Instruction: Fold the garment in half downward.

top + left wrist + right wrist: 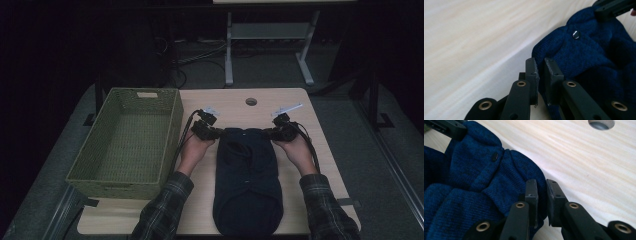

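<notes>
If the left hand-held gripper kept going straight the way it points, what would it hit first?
Probably nothing on the tabletop: the left hand-held gripper, shut on the navy knit sweater edge, points toward bare wooden table beyond. Depth is hard to judge.

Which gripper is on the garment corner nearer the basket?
The left gripper, clamped on the navy garment at its far corner beside the green basket; the right gripper holds the opposite corner.

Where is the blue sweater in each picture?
High view: the blue sweater lies in the middle of the wooden table, right of the green basket, its far corners pinched by the left gripper and right gripper.
Left gripper view: it fills the right side, edge between the jaws.
Right gripper view: it fills the left side, edge between the jaws.
Shared landmark: the sweater's dark button.
</notes>
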Motion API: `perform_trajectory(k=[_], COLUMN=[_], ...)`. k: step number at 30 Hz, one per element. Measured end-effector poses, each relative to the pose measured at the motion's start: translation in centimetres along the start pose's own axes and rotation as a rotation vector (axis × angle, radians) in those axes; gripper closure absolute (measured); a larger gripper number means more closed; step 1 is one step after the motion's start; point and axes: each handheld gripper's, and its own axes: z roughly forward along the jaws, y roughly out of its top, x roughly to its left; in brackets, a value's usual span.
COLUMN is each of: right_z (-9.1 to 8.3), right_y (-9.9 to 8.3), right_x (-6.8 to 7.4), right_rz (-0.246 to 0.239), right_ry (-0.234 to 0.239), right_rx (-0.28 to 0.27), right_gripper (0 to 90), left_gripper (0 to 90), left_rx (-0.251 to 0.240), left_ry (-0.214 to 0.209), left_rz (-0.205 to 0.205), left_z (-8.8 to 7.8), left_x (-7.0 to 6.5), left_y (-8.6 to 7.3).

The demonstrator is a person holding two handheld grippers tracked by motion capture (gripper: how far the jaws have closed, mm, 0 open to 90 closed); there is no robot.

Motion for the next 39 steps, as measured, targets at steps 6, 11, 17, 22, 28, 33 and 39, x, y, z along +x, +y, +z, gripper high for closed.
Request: perform_trajectory(k=[6, 11, 17, 22, 28, 33, 39], right_z=[-1.2, -2.2, -3.6, -4.9, -5.1, -4.7, -5.3], right_y=[1.5, 2.6, 4.1, 5.5, 5.2, 3.8, 2.2], right_x=[0.6, 0.8, 1.2, 1.5, 2.0, 2.4, 3.0], right_rz=[-0.028, -0.044, -0.068, -0.094, -0.106, -0.110, -0.123], right_ry=[-0.030, -0.039, -0.067, -0.086, -0.099, -0.088, -0.079], right_rx=[-0.046, -0.080, -0.123, -0.142, -0.164, -0.160, -0.176], right_gripper=[80.5, 80.6, 80.6, 80.6, 80.6, 80.6, 80.6], left_gripper=[82.3, 82.3, 82.4, 82.4, 82.3, 82.3, 82.2], left_rx=[-0.029, -0.067, -0.117, -0.146, -0.146, -0.145, -0.147], left_ry=[0.030, 0.067, 0.099, 0.120, 0.122, 0.115, 0.095], left_rz=[0.012, 0.039, 0.055, 0.068, 0.081, 0.092, 0.107], left_z=[-1.5, -2.9, -4.3, -5.3, -5.5, -5.3, -5.4], left_x=[-0.1, -0.4, -0.7, -1.0, -1.4, -1.8, -2.6], left_y=[1.1, 2.1, 3.3, 4.2, 3.8, 3.1, 2.4])
